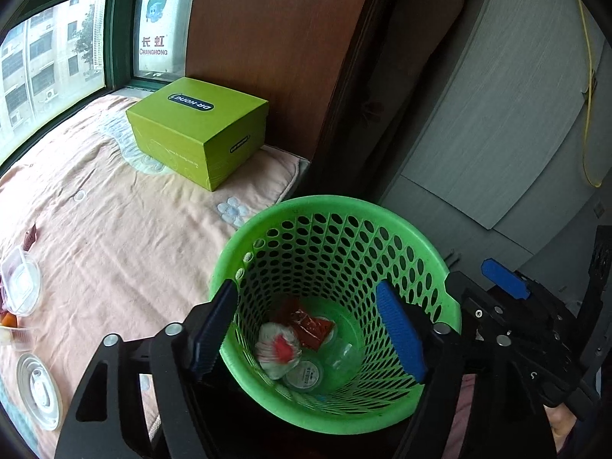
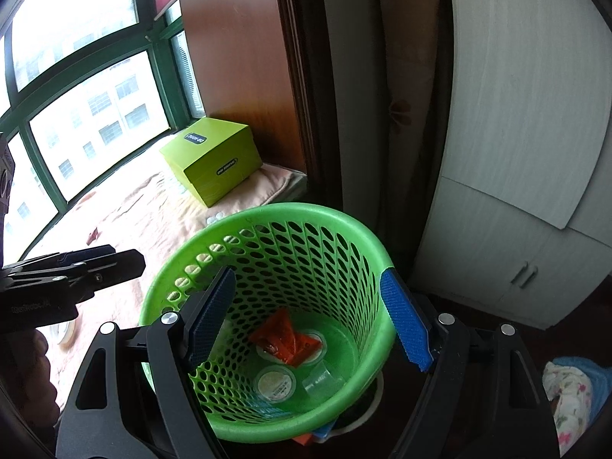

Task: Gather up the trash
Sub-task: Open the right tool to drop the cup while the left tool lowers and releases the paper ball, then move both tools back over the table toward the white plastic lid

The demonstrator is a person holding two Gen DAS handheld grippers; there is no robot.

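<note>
The left gripper [image 1: 310,332], nearest the lens with black arms and blue ribbed pads, is spread wide with nothing between its fingers, hanging over the mouth of the round green perforated plastic basket [image 1: 417,244]. Far left on the peach flowered bedcover [image 1: 114,237] lie a clear plastic food container [image 1: 21,287] and a clear round plastic lid [image 1: 38,390]. Further right, near the window, stands a lime-green cardboard box [image 1: 199,130]. In the basket's bottom sit a crumpled white wrapper with a red patch [image 1: 277,350], a red foil packet [image 1: 308,323], a small round sealed cup [image 1: 304,375] and a clear plastic cup [image 1: 342,355], all close together. In the right wrist view the right gripper [image 2: 310,321] is likewise released and bare, its left finger inside the basket and its right finger at the rim. Right of the basket stands a grey wardrobe [image 2: 516,153].
</note>
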